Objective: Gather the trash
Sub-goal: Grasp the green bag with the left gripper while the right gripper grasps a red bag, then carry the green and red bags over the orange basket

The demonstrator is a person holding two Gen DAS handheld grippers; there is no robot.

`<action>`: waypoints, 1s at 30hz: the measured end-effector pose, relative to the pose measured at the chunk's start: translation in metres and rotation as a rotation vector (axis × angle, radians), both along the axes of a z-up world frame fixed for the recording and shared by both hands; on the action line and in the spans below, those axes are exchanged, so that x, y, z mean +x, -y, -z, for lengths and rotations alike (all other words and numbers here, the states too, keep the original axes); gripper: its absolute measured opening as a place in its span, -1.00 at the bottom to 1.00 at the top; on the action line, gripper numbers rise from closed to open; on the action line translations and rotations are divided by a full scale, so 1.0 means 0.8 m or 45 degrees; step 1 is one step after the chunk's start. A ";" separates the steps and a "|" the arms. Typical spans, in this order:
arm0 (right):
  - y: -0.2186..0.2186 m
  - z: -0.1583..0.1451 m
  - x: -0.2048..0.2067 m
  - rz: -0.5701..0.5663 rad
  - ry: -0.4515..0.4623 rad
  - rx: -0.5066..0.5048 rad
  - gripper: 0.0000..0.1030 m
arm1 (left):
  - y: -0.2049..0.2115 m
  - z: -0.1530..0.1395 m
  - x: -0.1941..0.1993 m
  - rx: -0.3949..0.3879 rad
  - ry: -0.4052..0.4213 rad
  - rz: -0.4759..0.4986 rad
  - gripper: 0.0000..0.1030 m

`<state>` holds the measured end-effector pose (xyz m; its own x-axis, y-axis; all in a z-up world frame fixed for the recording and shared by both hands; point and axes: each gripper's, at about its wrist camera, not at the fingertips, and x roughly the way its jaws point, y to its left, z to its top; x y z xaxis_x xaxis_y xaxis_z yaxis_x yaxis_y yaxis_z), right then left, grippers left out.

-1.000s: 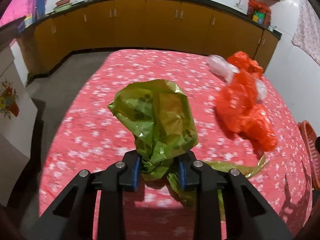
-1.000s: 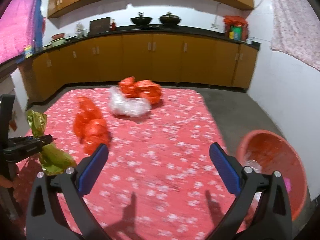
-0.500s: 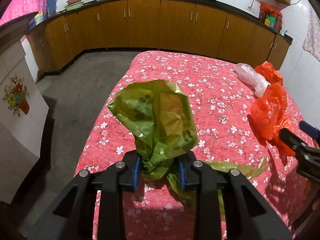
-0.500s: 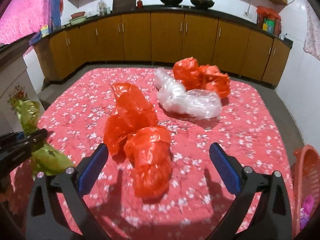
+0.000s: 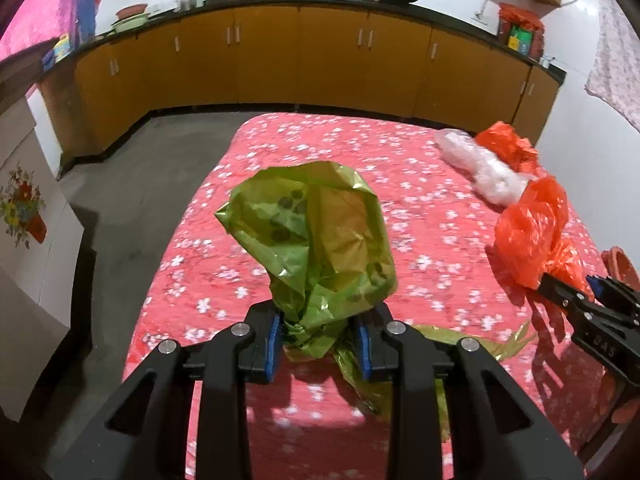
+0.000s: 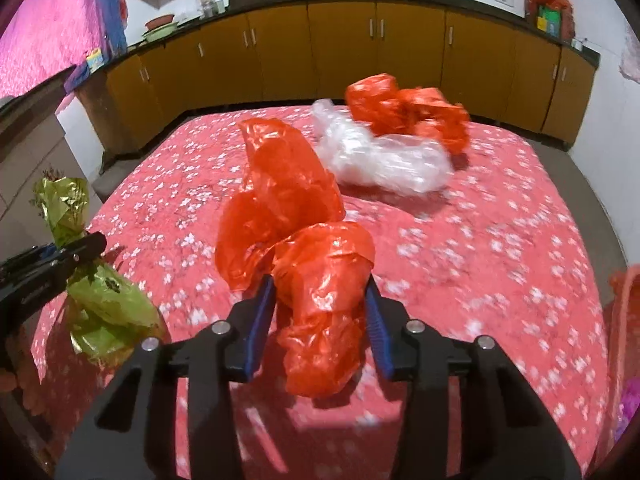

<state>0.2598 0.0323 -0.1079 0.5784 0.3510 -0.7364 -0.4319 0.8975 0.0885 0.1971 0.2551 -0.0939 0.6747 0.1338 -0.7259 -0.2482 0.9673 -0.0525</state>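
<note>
My left gripper [image 5: 318, 332] is shut on the twisted neck of a crumpled green plastic bag [image 5: 316, 236], which stands up above the red flowered cloth [image 5: 320, 140]. To its right, my right gripper [image 6: 320, 312] is closing its jaws around the near end of a crumpled red plastic bag [image 6: 288, 200]; the blue pads touch both sides of it. In the left wrist view the right gripper [image 5: 572, 292] sits at that red bag [image 5: 532, 232]. The right wrist view has the left gripper [image 6: 80, 248] and the green bag [image 6: 104, 308] at the left edge.
A clear plastic bag [image 6: 384, 160] and another red bag [image 6: 408, 112] lie further back on the cloth. An orange basket [image 6: 624, 300] stands off the right edge. Yellow-brown cabinets [image 5: 320, 60] run along the far wall, with grey floor [image 5: 120, 208] to the left.
The right gripper has moved forward and down over the red bag, and its wide-open jaws have narrowed onto it. The left gripper still holds the green bag in the same place.
</note>
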 end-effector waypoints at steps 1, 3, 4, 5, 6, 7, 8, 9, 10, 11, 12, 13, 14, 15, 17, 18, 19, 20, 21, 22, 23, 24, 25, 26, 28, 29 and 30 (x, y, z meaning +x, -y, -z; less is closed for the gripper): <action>0.009 -0.002 -0.003 0.008 0.004 0.001 -0.17 | 0.005 -0.002 0.000 0.002 0.006 0.013 -0.43; 0.034 -0.006 -0.015 0.037 0.025 -0.005 -0.17 | 0.019 -0.009 0.000 0.007 0.019 0.044 -0.43; 0.043 -0.008 -0.020 0.051 0.033 -0.008 -0.18 | 0.027 -0.012 0.001 0.007 0.025 0.058 -0.43; 0.056 -0.010 -0.026 0.069 0.043 -0.010 -0.19 | 0.034 -0.014 0.001 0.008 0.030 0.071 -0.43; 0.070 -0.013 -0.032 0.092 0.055 -0.012 -0.19 | 0.039 -0.016 0.002 0.008 0.034 0.082 -0.43; 0.079 -0.015 -0.036 0.107 0.061 -0.011 -0.19 | 0.048 -0.019 0.003 0.008 0.040 0.100 -0.43; 0.091 -0.018 -0.041 0.126 0.066 -0.007 -0.19 | 0.057 -0.022 0.004 0.010 0.044 0.116 -0.43; 0.108 -0.022 -0.047 0.153 0.072 0.000 -0.19 | 0.068 -0.025 0.005 0.012 0.050 0.138 -0.43; 0.119 -0.025 -0.051 0.171 0.076 0.007 -0.19 | 0.076 -0.027 0.005 0.013 0.053 0.152 -0.43; 0.132 -0.028 -0.056 0.194 0.084 0.016 -0.19 | 0.086 -0.030 0.006 0.015 0.058 0.173 -0.43; 0.146 -0.032 -0.062 0.220 0.093 0.023 -0.19 | 0.098 -0.033 0.008 0.017 0.063 0.193 -0.43; 0.159 -0.035 -0.067 0.242 0.101 0.031 -0.19 | 0.106 -0.035 0.008 0.017 0.065 0.209 -0.43; 0.172 -0.036 -0.071 0.261 0.108 0.037 -0.19 | 0.117 -0.037 0.009 0.016 0.069 0.230 -0.43; 0.185 -0.040 -0.076 0.284 0.116 0.044 -0.19 | 0.126 -0.039 0.010 0.016 0.071 0.244 -0.43; 0.207 -0.045 -0.085 0.327 0.128 0.061 -0.21 | 0.150 -0.044 0.012 0.015 0.077 0.288 -0.43; 0.221 -0.048 -0.091 0.356 0.133 0.074 -0.22 | 0.162 -0.046 0.014 0.015 0.081 0.310 -0.43; 0.232 -0.050 -0.093 0.377 0.136 0.086 -0.30 | 0.171 -0.047 0.015 0.016 0.082 0.326 -0.43; 0.244 -0.051 -0.096 0.403 0.136 0.096 -0.36 | 0.184 -0.048 0.017 0.019 0.085 0.348 -0.43; 0.255 -0.050 -0.099 0.427 0.132 0.105 -0.50 | 0.195 -0.049 0.019 0.020 0.084 0.365 -0.43; 0.261 -0.049 -0.099 0.436 0.126 0.114 -0.56 | 0.202 -0.049 0.020 0.015 0.082 0.377 -0.43; 0.269 -0.045 -0.100 0.444 0.112 0.126 -0.57 | 0.211 -0.048 0.023 0.004 0.077 0.392 -0.43; 0.275 -0.040 -0.100 0.446 0.095 0.133 -0.64 | 0.220 -0.046 0.025 -0.003 0.071 0.401 -0.43; 0.277 -0.037 -0.101 0.445 0.087 0.138 -0.69 | 0.226 -0.046 0.025 -0.007 0.068 0.407 -0.43; 0.279 -0.034 -0.103 0.440 0.085 0.144 -0.72 | 0.229 -0.045 0.026 -0.011 0.066 0.411 -0.43; 0.281 -0.032 -0.107 0.434 0.099 0.142 -0.81 | 0.236 -0.043 0.027 -0.008 0.062 0.415 -0.43; 0.282 -0.033 -0.107 0.432 0.107 0.146 -0.81 | 0.238 -0.044 0.027 -0.003 0.063 0.416 -0.43; 0.285 -0.035 -0.107 0.433 0.119 0.162 -0.84 | 0.240 -0.044 0.028 0.003 0.064 0.415 -0.43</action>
